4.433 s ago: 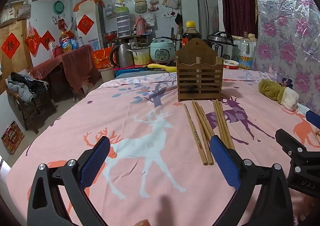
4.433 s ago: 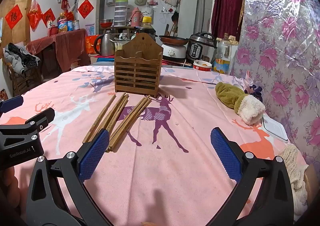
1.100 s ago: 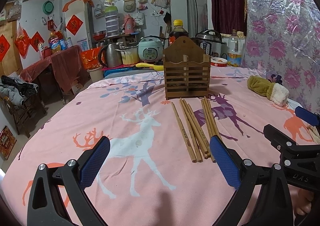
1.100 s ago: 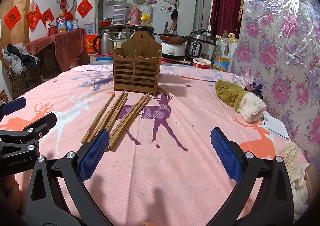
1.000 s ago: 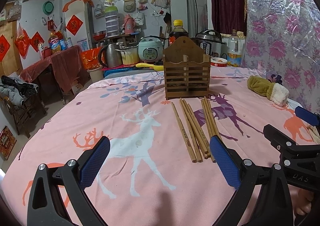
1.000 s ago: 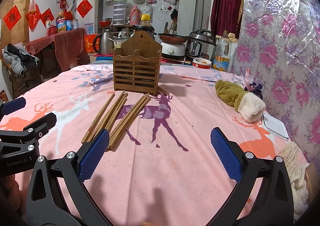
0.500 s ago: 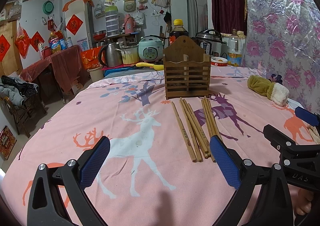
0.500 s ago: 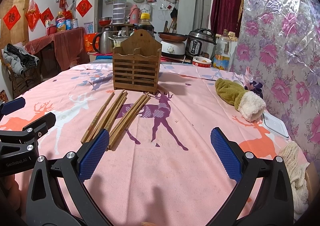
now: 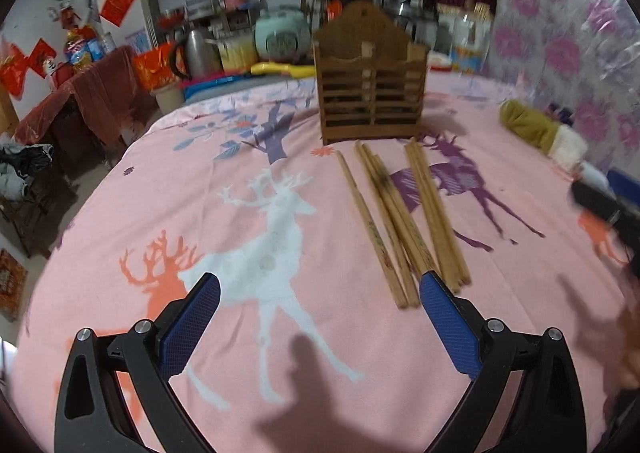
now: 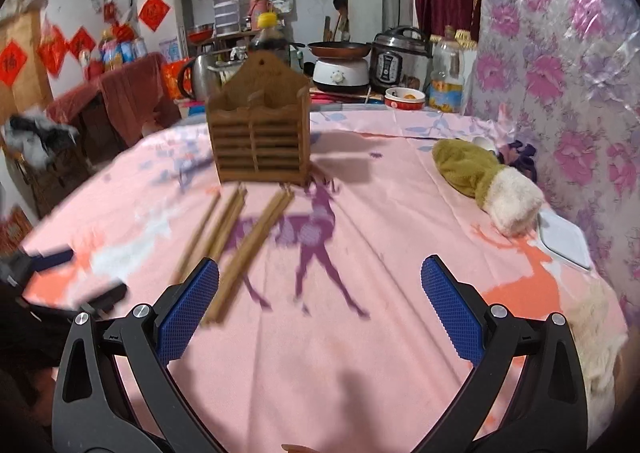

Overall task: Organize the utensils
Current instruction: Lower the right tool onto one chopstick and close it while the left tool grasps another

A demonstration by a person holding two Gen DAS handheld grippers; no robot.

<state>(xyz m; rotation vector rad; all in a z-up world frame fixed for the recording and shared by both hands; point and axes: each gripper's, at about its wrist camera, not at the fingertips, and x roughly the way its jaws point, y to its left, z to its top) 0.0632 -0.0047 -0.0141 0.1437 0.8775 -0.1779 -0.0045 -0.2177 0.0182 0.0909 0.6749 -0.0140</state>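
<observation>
Slim wooden chopsticks (image 9: pixel 400 221) lie in a loose fan on the pink deer-print cloth covering the bench (image 9: pixel 248 157), their far tips just before a slatted wooden chopstick holder (image 9: pixel 370 81) with a peaked back. The left hand-held gripper (image 9: pixel 320 327) hovers with its blue textured pads spread wide, empty; the right hand-held gripper (image 10: pixel 320 309) likewise gapes, empty. A fuzzy olive-and-cream slipper (image 10: pixel 484 181) lies off to the right, well apart.
</observation>
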